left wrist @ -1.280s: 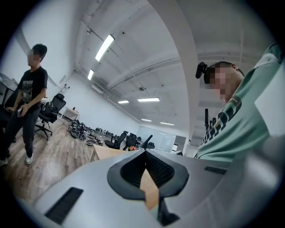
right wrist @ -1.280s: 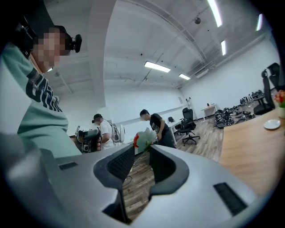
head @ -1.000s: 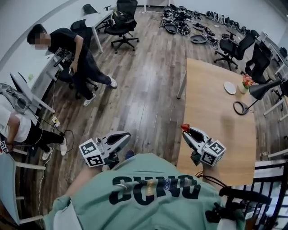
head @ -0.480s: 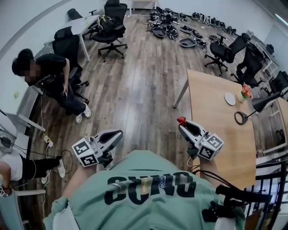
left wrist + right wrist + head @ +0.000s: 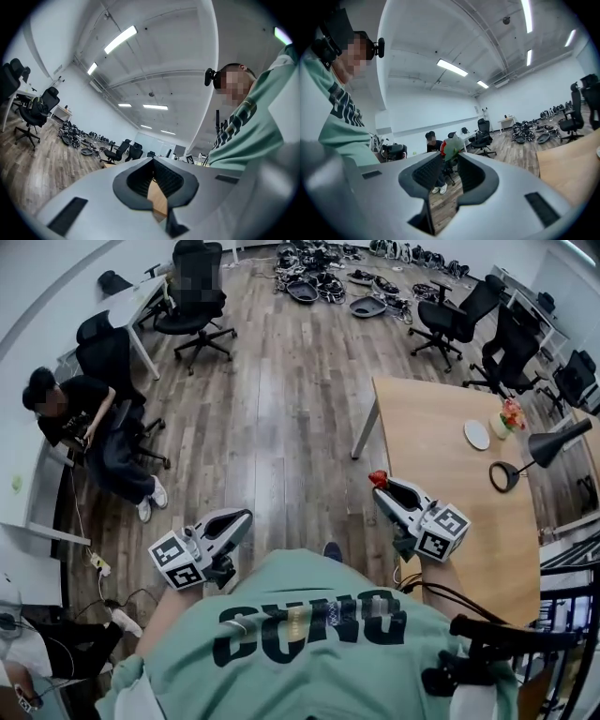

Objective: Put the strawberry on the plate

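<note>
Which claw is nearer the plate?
Right. The right claw, holding the strawberry, is at the table's left edge, short of the plate; the left claw hangs over the floor, well left of the table.

I'm in an open-plan office. Beyond the pale wooden table (image 5: pixel 441 474), which carries a black desk lamp (image 5: pixel 561 440), black swivel chairs (image 5: pixel 452 320) stand on grey-brown plank flooring (image 5: pixel 272 409). Far left of the table, a seated person (image 5: pixel 89 427) works near a white desk (image 5: pixel 131 302). Strip lights (image 5: pixel 120 39) run overhead.
</note>
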Available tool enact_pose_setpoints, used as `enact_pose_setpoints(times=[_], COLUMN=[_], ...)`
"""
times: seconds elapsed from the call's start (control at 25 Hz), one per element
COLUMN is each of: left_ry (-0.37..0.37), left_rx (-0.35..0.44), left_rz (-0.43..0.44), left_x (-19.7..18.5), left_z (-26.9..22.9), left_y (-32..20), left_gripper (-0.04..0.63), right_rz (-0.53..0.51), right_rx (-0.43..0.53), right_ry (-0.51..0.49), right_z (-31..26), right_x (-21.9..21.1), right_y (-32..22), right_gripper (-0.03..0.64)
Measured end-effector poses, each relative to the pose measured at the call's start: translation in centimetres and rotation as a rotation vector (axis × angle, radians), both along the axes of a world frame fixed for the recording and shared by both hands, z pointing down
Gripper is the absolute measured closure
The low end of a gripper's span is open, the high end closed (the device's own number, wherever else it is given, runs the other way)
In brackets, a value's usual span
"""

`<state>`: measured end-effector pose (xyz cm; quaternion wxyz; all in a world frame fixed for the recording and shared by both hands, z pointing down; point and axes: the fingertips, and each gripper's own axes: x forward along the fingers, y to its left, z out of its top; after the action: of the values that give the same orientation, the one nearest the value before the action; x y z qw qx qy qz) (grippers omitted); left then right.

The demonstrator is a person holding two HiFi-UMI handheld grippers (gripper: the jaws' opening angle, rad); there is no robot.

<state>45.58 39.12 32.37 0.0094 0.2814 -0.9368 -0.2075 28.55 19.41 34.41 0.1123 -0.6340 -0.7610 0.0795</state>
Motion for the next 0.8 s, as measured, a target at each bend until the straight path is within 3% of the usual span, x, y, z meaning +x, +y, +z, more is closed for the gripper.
enact_pose_setpoints(times=[0.44, 0.56, 0.8], left_ry=[-0.014, 0.025, 0.044], left_rx=[-0.025, -0.071, -0.031], left_rz=[-0.029, 0.000, 0.063], left_x=[-19.3, -22.9, -30.4], left_z=[-3.6, -3.1, -1.3], left_y=[-3.5, -4.7, -3.6], left_gripper=[0.591, 0.591, 0.591], right_rz=[-0.069, -0.048, 0.039], right_rx=[-0.055, -0.075, -0.051], right_ry=[-0.044, -0.022, 0.011], right_z=[-1.2, -1.0, 1.5], right_x=[-20.2, -23.6, -29.5], right_y=[-0.8, -1.7, -3.4], right_gripper=[0.505, 0.505, 0.505])
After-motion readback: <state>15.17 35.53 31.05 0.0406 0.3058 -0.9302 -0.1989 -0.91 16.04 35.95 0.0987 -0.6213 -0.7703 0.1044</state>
